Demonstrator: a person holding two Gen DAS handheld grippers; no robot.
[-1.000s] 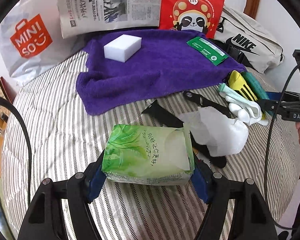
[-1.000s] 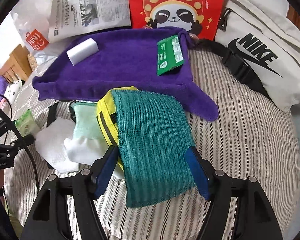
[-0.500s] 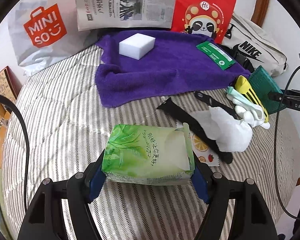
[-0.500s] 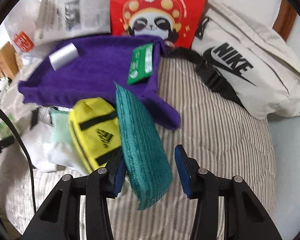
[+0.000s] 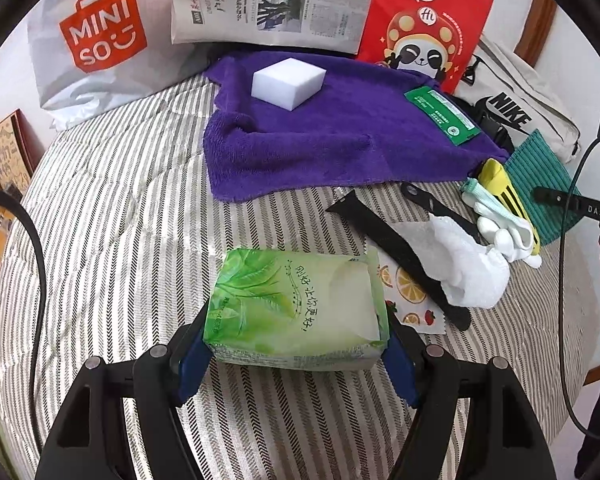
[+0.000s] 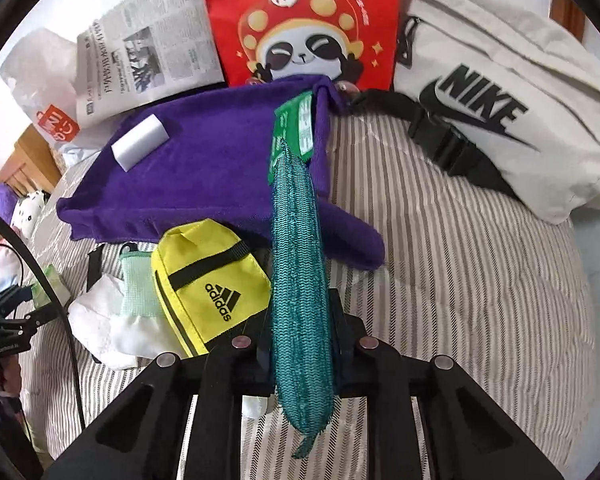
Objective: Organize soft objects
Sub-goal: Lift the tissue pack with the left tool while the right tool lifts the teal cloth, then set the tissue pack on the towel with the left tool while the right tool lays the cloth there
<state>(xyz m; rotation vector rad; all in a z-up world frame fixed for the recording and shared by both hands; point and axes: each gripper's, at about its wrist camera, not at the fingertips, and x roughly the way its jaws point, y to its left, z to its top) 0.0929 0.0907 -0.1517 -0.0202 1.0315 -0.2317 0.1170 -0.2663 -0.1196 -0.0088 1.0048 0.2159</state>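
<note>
On striped bed [image 5: 112,208]: green tissue pack [image 5: 296,304], long axis crosswise, clamped in left gripper [image 5: 296,354] jaws. Teal knit cloth [image 6: 300,280], edge-on, long axis running away, pinched as right gripper [image 6: 300,344] jaws just closed; purple towel [image 6: 204,176] directly ahead.

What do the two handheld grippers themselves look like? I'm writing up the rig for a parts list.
Both are alike: the left gripper and right gripper have matte black angular frames with triangular cut-outs, round silver screw heads and blue finger pads. A black cable loops at the left gripper's side. The right gripper, seen from the left wrist camera, bears white lettering "DAS".
</note>
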